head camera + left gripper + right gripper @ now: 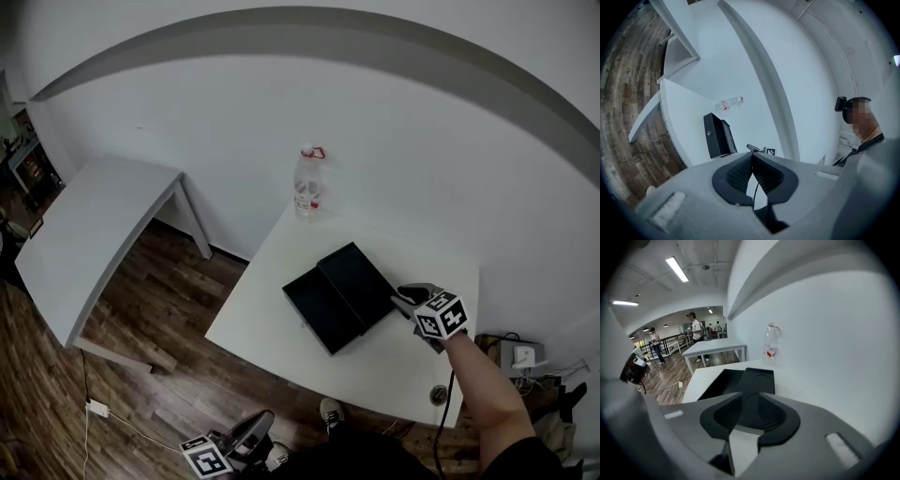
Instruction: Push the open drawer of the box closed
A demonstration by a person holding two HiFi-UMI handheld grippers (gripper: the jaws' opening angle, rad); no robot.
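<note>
A black box lies on the white table, its drawer pulled out toward the table's front left. My right gripper hovers just off the box's right side, jaws open and empty. In the right gripper view the box and its open drawer lie straight ahead of the right gripper. My left gripper hangs low in front of the table, off its edge. In the left gripper view the left gripper has its pads pressed together with nothing between, and the box lies far ahead.
A plastic water bottle stands at the table's far edge against the white wall. A second white table stands to the left over wooden floor. A cable and adapter lie on the floor. People stand far off in the right gripper view.
</note>
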